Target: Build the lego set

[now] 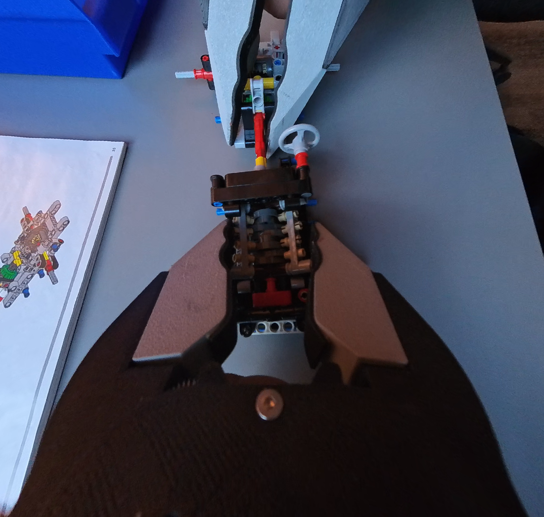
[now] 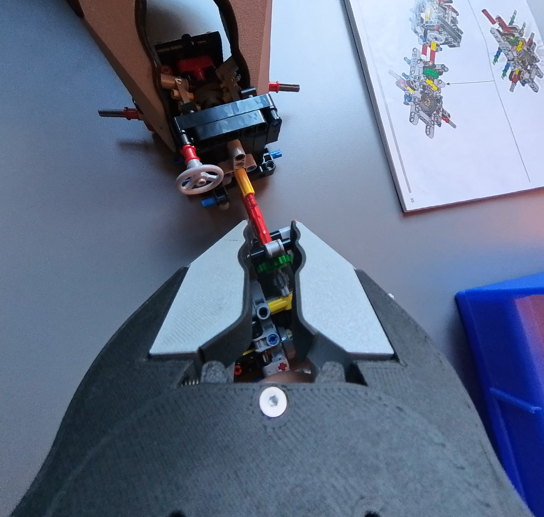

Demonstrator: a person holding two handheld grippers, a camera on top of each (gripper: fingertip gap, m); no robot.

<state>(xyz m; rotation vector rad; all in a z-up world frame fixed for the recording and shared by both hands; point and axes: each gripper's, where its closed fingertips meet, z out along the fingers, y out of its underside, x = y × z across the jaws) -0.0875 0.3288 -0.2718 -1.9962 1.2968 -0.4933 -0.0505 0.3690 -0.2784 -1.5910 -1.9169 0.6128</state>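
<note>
1. The left gripper [image 1: 269, 226], with brown fingers, stands moderately open and is clamped on the black engine block [image 1: 265, 249] of a toy-brick assembly. Both wavy dark pads press against the block's sides.
2. The right gripper [image 2: 269, 232], with grey fingers, is set narrower and is closed on the gearbox section [image 2: 273, 282], which carries a green gear [image 2: 272, 263] and a yellow connector [image 2: 279, 304]. The pads bear on both flanks.
3. A red axle [image 2: 256, 217] with a yellow sleeve [image 2: 244, 183] spans the gap between the two sections and slopes between them.
4. A white steering wheel [image 1: 298, 136] on a red stub rises from the black frame [image 1: 260, 188], just beside the right gripper's fingertip.
5. The assembly sits on a smooth, matte grey table [image 1: 412, 149].
6. Room to move: bare tabletop lies on the side away from the booklet. The table edge [image 1: 500, 96] runs near the right gripper in the left wrist view.
7. An open instruction booklet [image 1: 59, 238], glossy paper with printed diagrams, lies flat and well apart from the assembly.
8. A blue plastic bin [image 1: 59, 23], hard-edged and shiny, stands beyond the booklet, near the right gripper.
9. The parts are hard moulded plastic with studded, pinned and perforated surfaces. Blue pins [image 1: 219, 211] protrude at the frame's sides.
</note>
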